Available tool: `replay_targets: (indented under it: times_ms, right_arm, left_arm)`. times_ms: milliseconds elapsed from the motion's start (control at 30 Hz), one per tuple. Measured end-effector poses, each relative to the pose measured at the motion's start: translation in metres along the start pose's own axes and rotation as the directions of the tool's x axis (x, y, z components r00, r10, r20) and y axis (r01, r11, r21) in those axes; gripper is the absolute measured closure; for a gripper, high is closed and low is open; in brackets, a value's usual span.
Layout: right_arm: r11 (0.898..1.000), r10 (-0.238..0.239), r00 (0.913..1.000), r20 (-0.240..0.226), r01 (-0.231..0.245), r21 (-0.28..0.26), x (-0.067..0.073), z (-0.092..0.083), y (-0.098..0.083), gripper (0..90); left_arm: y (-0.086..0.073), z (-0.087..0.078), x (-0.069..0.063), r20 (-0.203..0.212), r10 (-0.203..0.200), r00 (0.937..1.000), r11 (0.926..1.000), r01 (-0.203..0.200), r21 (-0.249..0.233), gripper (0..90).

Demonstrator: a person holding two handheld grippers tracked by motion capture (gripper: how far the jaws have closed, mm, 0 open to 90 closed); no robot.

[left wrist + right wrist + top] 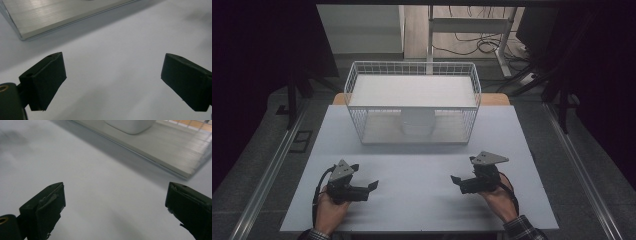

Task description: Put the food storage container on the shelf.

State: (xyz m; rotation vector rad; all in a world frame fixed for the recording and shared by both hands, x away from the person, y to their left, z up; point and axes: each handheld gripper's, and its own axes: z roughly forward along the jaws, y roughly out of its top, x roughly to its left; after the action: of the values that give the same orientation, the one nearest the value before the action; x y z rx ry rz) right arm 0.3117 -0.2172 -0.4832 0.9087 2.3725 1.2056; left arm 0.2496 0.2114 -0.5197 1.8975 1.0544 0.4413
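White wire basket [357, 90] on a smooth matt table [422, 200].

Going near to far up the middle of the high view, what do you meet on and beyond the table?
Bare white table top between the two hands → front wall of the white wire basket → round white object inside the basket → basket's back rim → floor with cables beyond.

High view looks down from above the table [422, 200]; both gripper views skim close, sharing the wire basket's [412, 107] base.
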Motion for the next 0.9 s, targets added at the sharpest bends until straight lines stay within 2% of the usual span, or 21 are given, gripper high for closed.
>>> replay_targets:
  times_ms: [233,567,767,900]
  right_arm:
    - [0.999,0.048,0.9984,0.031,-0.048,-0.003,-0.008,-0.02,-0.016,2.3]
    - [0.996,0.09,0.9921,0.088,-0.09,-0.005,-0.012,-0.047,-0.036,0.1]
    - [0.99,0.139,0.9835,0.115,-0.139,-0.008,-0.012,-0.06,-0.05,0.0]
    - [0.987,0.159,0.9797,0.123,-0.162,0.013,-0.01,-0.064,-0.061,0.0]
  left_arm:
    - [-0.007,-0.013,0.002,-0.024,-0.009,0.9997,0.9997,0.009,-0.021,4.9]
    - [-0.019,-0.031,0.005,-0.042,-0.033,0.9986,0.9983,0.031,-0.05,4.0]
    - [-0.026,-0.034,0.005,-0.048,-0.041,0.998,0.9988,0.04,-0.029,2.8]
    - [-0.03,-0.034,0.006,-0.044,-0.056,0.9975,0.9984,0.055,-0.007,2.0]
